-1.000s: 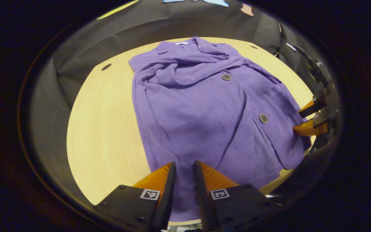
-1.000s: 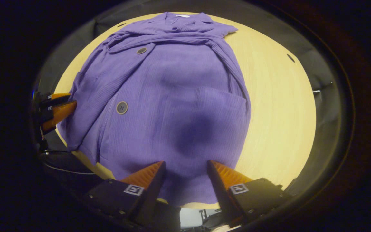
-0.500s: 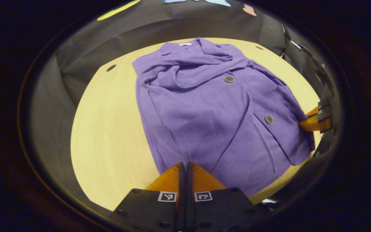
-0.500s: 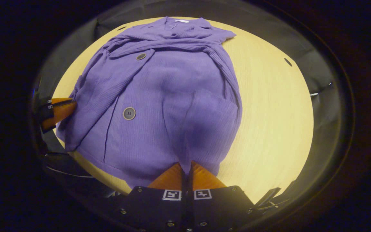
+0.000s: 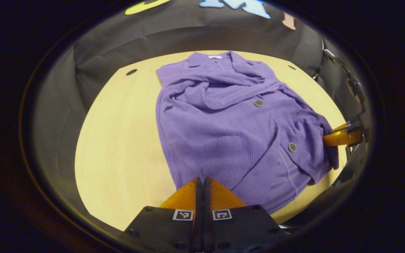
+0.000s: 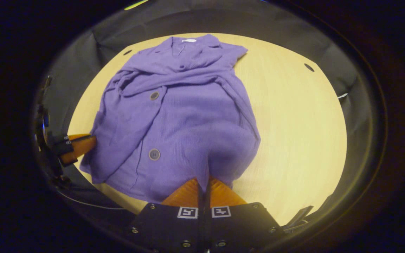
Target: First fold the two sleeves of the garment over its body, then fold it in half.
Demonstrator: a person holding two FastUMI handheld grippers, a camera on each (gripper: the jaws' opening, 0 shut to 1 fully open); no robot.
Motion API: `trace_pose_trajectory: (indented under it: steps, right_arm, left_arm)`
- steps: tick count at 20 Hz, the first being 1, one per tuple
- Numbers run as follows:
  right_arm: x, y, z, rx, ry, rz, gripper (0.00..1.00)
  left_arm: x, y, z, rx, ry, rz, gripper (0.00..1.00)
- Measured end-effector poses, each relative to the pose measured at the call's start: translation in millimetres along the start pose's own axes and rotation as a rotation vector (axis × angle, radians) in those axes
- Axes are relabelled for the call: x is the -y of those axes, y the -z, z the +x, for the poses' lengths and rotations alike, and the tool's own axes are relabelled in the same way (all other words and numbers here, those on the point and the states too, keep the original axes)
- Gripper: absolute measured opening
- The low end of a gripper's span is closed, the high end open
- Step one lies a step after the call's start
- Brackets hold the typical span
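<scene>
Gripping the Hem, Both Corners at Risk

Both grippers are pinched onto the near hem of the purple ribbed button-front garment (image 5: 237,123), which lies on the pale round wooden table (image 5: 118,140) with its collar at the far side and its sleeves already crossed over the chest. The left gripper (image 5: 200,181) has its jaws pressed together with the hem's corner caught between them; the right gripper (image 6: 204,180) looks the same, jaws closed on the opposite corner of the hem. So the half-fold is the step in hand, I'd judge.

What could spoil it? The knit is soft and slack, so a thin bite may slip out on the lift and drop one corner. If the two hands rise or travel unevenly, the hem will skew and land crooked on the collar. The crossed sleeves sit loose and rumpled; dragging the body instead of lifting it could pull them out of place. A front panel may also fall open, since only some buttons look fastened.
</scene>
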State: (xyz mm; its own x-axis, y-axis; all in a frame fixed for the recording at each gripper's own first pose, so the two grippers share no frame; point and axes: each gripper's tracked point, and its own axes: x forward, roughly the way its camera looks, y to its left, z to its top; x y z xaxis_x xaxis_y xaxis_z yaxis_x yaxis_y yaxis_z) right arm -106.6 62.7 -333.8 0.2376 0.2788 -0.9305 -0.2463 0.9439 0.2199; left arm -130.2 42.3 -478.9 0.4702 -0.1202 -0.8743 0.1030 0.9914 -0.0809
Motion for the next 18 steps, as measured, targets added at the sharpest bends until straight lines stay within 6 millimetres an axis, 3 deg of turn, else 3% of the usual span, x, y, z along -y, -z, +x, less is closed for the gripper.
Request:
trace_pose_trajectory:
  steps: [7,8,10,18]
  right_arm:
    - [8,-84,-16,0.141,-0.003,0.008,0.0]
    - [10,-95,-15,0.157,-0.002,0.012,0.04]
    - [17,-118,-12,0.184,0.001,0.017,0.0]
    - [37,-198,0,0.264,0.003,0.041,0.0]
  left_arm:
    - [-18,-79,1,0.113,-0.011,-0.035,0.05]
    - [-20,-90,3,0.123,-0.012,-0.033,0.05]
    - [-24,-111,8,0.142,-0.012,-0.035,0.05]
    - [-41,-195,40,0.213,-0.023,-0.041,0.05]
